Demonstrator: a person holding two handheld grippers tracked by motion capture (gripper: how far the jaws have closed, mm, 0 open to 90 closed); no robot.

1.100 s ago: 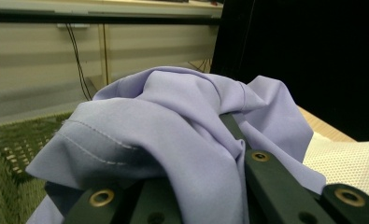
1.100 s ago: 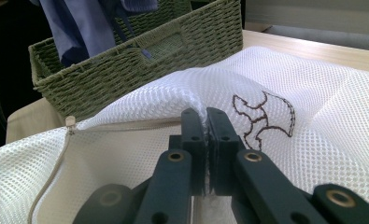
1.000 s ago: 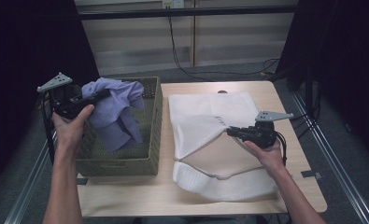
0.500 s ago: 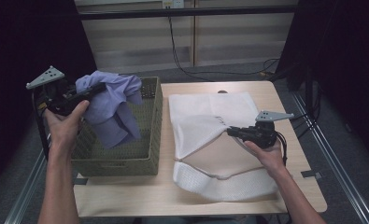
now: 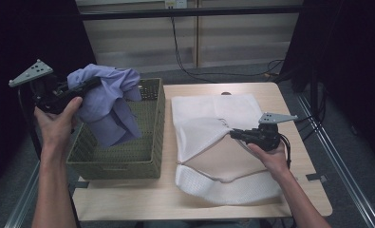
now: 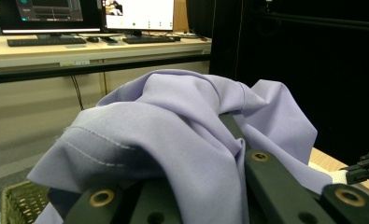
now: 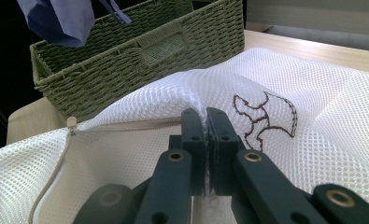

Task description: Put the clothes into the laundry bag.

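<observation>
A lilac garment (image 5: 108, 102) hangs from my left gripper (image 5: 91, 85), which is shut on its bunched top above the left side of the green woven basket (image 5: 147, 156). In the left gripper view the cloth (image 6: 173, 135) drapes over both jaws and hides the tips. On the table lies a white mesh laundry bag (image 5: 213, 142) with its zipped mouth lifted open. My right gripper (image 5: 234, 135) is shut on the bag's upper edge; the right gripper view shows the mesh (image 7: 140, 112) pinched between the pads (image 7: 195, 122), beside a brown stitched emblem (image 7: 264, 116).
The basket (image 7: 140, 51) stands at the table's left, close to the bag. A wooden table (image 5: 289, 114) edge runs right of the bag. Desks with monitors (image 6: 135, 14) stand beyond, and black curtains flank the table.
My left hand has risen, lifting the lilac garment higher out of the basket. The right gripper has kept still on the bag's edge.
</observation>
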